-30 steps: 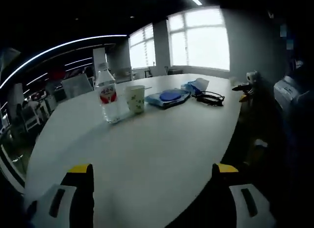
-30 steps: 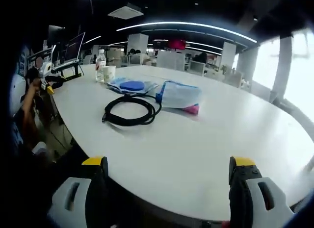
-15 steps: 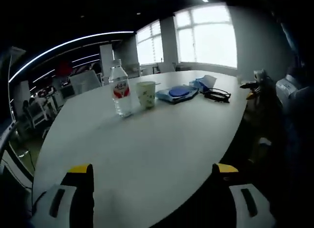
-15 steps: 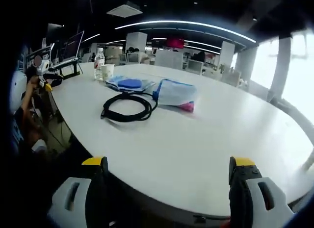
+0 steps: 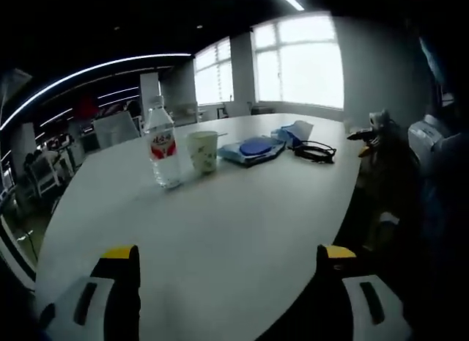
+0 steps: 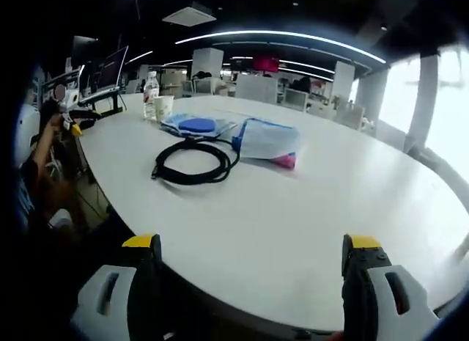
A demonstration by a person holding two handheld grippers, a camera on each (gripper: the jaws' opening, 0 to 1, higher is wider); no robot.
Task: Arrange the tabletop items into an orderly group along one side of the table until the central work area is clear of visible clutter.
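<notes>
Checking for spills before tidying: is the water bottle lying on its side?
No, the water bottle stands upright on the table, beside the paper cup.

White table [image 6: 308,209], black cable coil [image 6: 192,166], red-labelled clear bottle [image 5: 162,144], blue pouch [image 6: 267,141] with pink edge

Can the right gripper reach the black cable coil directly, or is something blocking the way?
Probably yes: the right gripper is open, and only bare table lies between it and the black cable coil.
</notes>
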